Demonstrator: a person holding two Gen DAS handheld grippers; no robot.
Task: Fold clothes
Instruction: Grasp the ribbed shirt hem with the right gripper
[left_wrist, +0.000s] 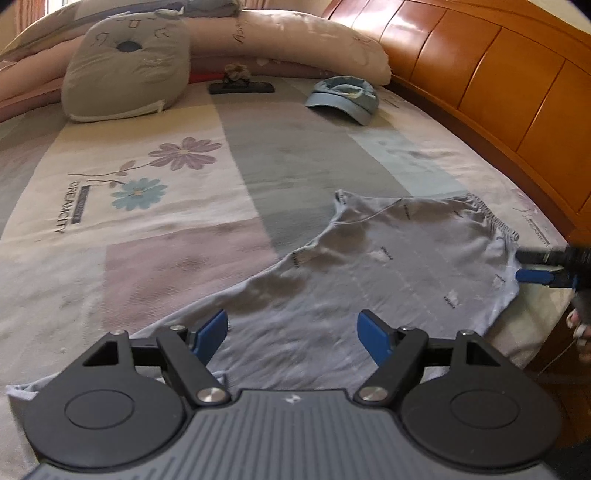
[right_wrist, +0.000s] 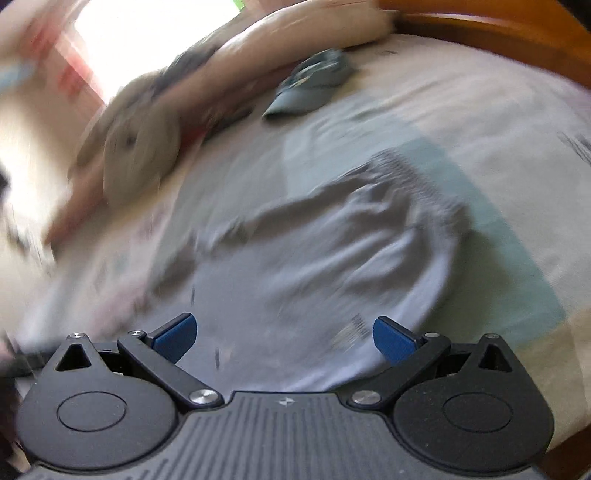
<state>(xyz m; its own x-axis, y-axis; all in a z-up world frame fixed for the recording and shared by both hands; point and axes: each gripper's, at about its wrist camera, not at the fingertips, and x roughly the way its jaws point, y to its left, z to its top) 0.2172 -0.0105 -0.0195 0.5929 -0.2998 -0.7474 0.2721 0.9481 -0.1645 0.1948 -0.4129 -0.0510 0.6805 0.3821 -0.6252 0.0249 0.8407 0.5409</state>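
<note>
Shorts (left_wrist: 388, 266) blurred in right-wrist view

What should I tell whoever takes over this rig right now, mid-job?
Left gripper: open, empty, over the near part of the grey shorts.
Right gripper: open, empty, at the shorts' waistband end; its view is blurred.
Shorts lie spread and wrinkled on the bedsheet, no fold made yet.
Blue cap and pillow sit farther up the bed, clear of the shorts.
Left: smooth, then fold.
</note>
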